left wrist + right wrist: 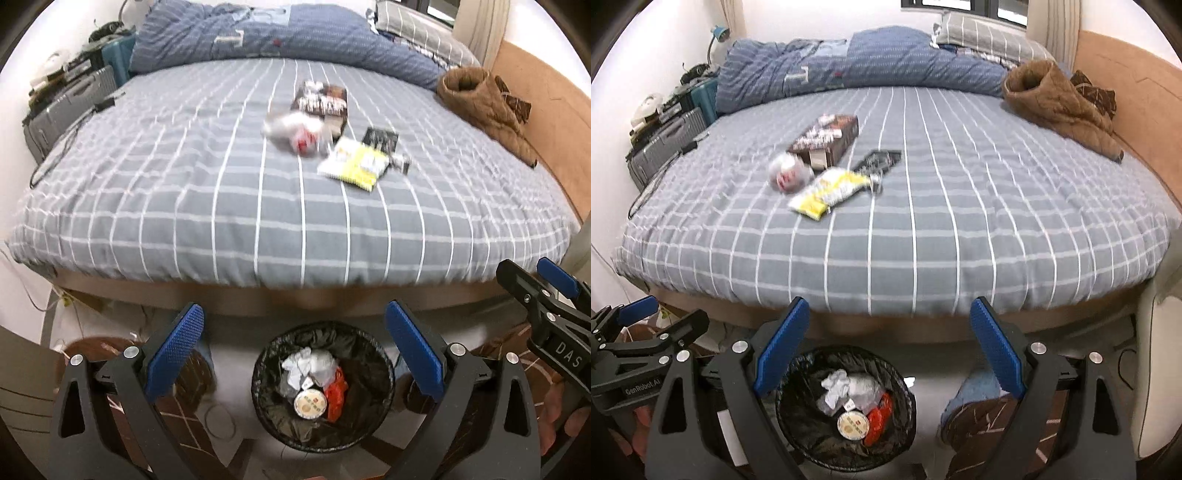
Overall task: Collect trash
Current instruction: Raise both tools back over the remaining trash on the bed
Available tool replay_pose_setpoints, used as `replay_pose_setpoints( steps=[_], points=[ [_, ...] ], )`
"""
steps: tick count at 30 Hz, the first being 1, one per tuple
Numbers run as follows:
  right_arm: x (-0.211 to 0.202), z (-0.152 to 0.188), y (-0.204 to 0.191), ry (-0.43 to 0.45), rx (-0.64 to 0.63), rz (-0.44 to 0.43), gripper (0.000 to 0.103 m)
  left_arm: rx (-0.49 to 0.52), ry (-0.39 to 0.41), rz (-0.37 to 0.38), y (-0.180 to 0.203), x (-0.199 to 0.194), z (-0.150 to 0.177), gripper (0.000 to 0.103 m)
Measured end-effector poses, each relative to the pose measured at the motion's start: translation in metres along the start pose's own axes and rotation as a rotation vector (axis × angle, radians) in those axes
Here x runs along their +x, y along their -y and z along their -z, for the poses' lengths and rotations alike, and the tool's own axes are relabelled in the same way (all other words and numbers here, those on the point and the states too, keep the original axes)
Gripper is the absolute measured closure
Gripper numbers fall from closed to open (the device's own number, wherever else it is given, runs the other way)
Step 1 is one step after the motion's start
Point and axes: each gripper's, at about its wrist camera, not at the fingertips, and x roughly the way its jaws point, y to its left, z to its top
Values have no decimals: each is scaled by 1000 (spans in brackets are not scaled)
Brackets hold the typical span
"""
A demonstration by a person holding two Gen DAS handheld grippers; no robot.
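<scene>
Both the left tongs and right tongs hang released over the trash bin, so reaching for the crumpled plastic bag in the bed's middle might drag the chip packet along.

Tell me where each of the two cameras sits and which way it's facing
Left wrist: on the left tool, angled down over the trash bin toward the bed; open fingers, right tool at right edge.
Right wrist: on the right tool, same downward angle, bin lower left; left tool at left edge.
Shared: bin, bed, yellow packet, brown jacket.
</scene>
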Motion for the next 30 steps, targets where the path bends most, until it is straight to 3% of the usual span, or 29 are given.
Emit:
replay_pose_setpoints(
  steps=[15, 30],
  points=[
    [-3, -66, 7, 53, 4, -6, 18, -10, 67, -9, 0, -11, -78, 6],
    [44, -138, 19, 58, -24, 12, 18, 21, 62, -16, 16, 41, -175, 6]
  ],
)
